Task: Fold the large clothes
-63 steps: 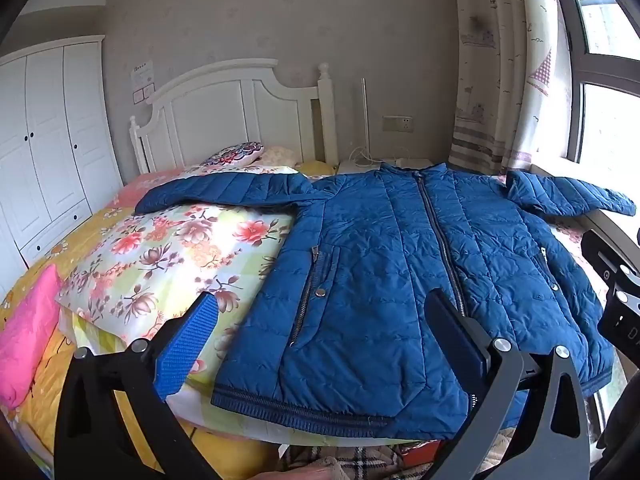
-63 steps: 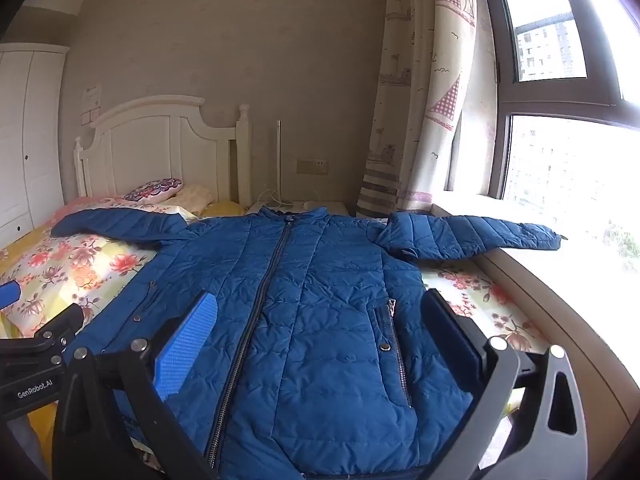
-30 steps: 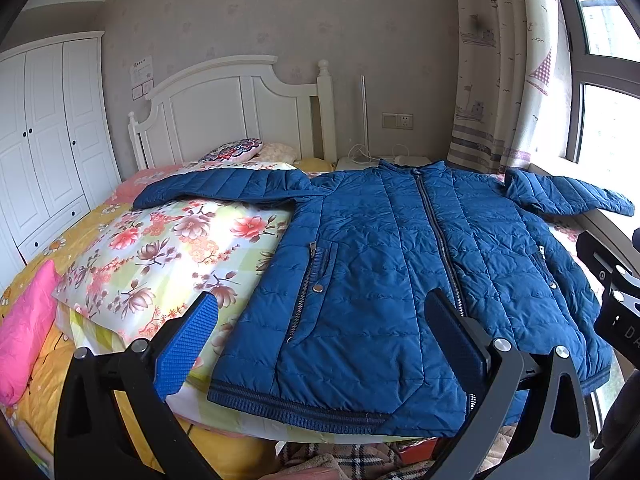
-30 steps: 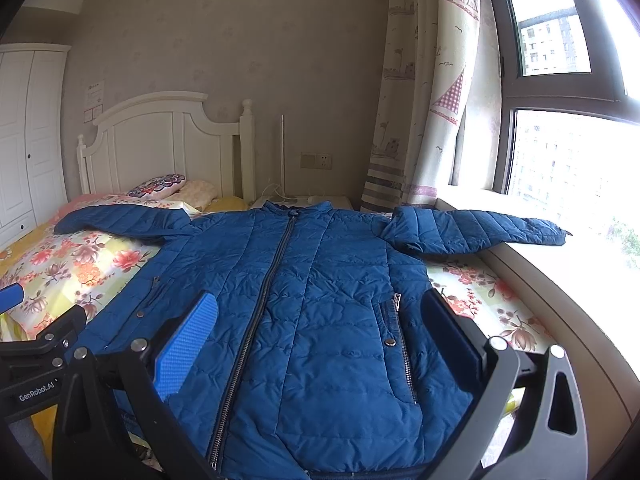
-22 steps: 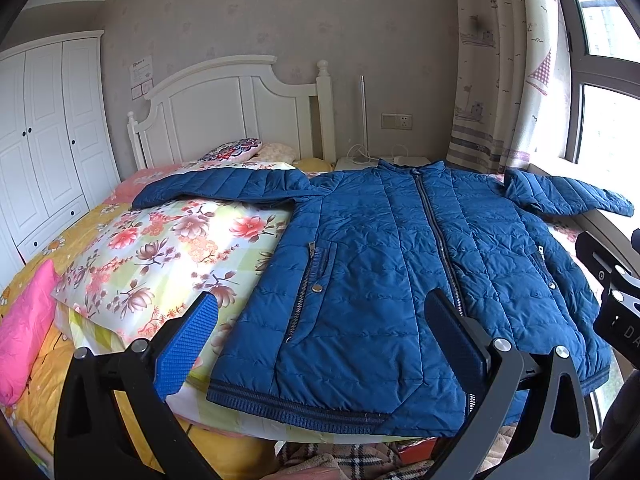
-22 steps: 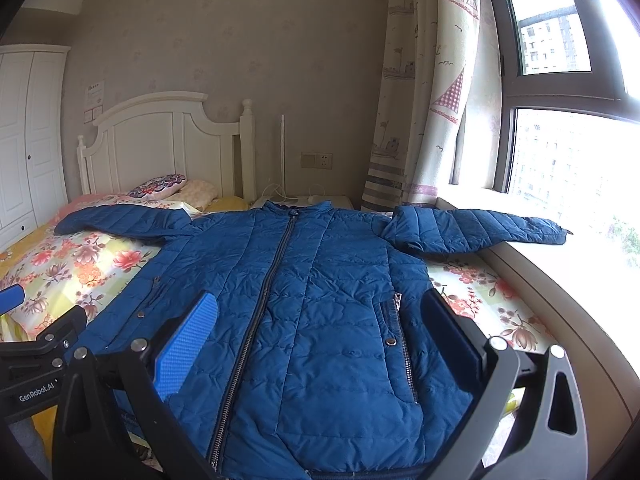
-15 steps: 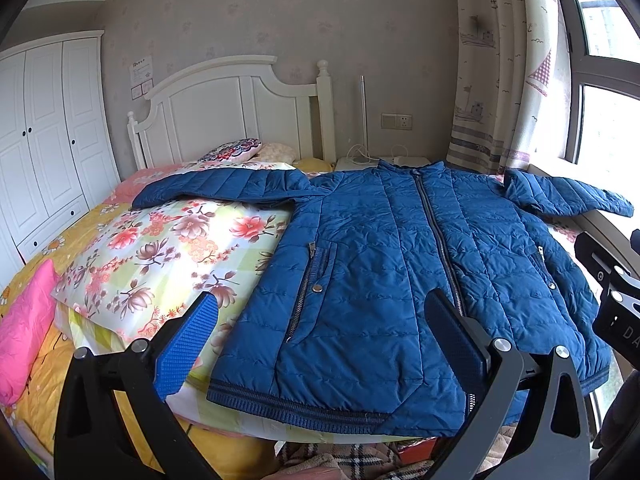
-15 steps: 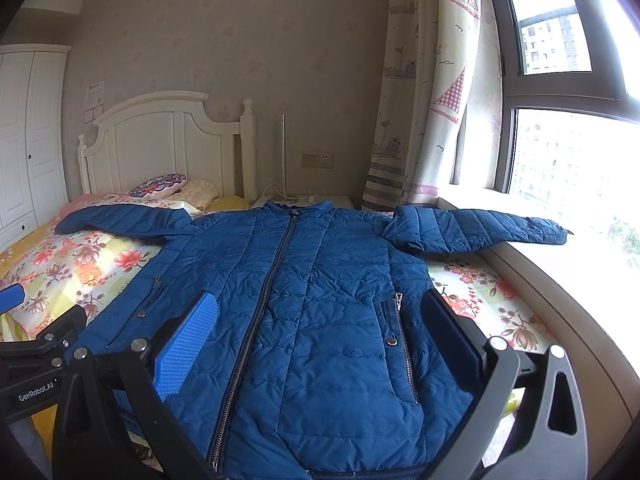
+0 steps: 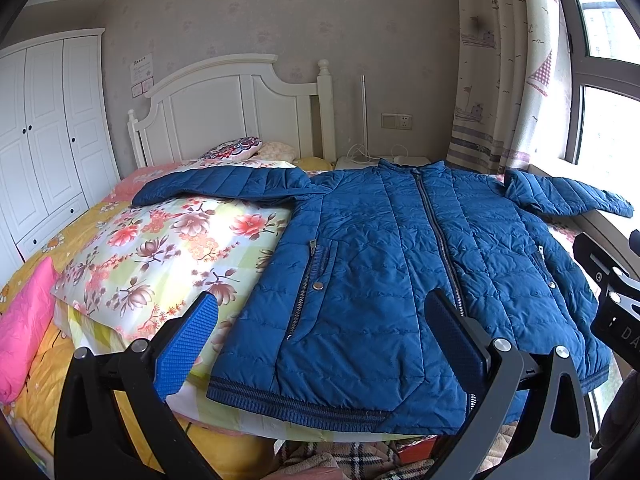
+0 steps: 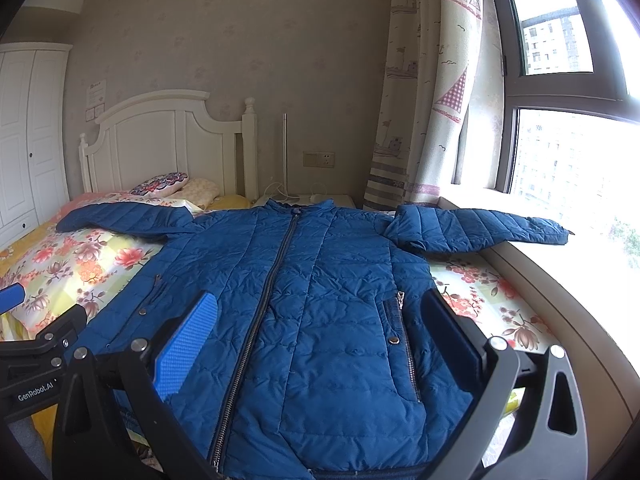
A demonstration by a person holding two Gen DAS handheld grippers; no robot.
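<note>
A blue quilted jacket (image 9: 384,264) (image 10: 320,300) lies flat and zipped on the bed, front up, collar toward the headboard. Its left sleeve (image 9: 216,184) stretches over the floral quilt; its right sleeve (image 10: 476,230) reaches onto the window sill. My left gripper (image 9: 320,332) hovers open above the hem at the jacket's left half, holding nothing. My right gripper (image 10: 316,328) hovers open above the lower middle of the jacket, also with nothing in it. Each gripper's body shows at the edge of the other's view.
A floral quilt (image 9: 168,248) covers the bed, with a pink cushion (image 9: 24,320) at the left. White headboard (image 9: 236,116) and pillows at the back, wardrobe (image 9: 44,136) on the left, curtain (image 10: 432,92) and window sill (image 10: 560,280) on the right. Plaid fabric (image 9: 340,456) lies below the bed edge.
Both views have drifted only slightly; the jacket lies as before and both grippers stay open.
</note>
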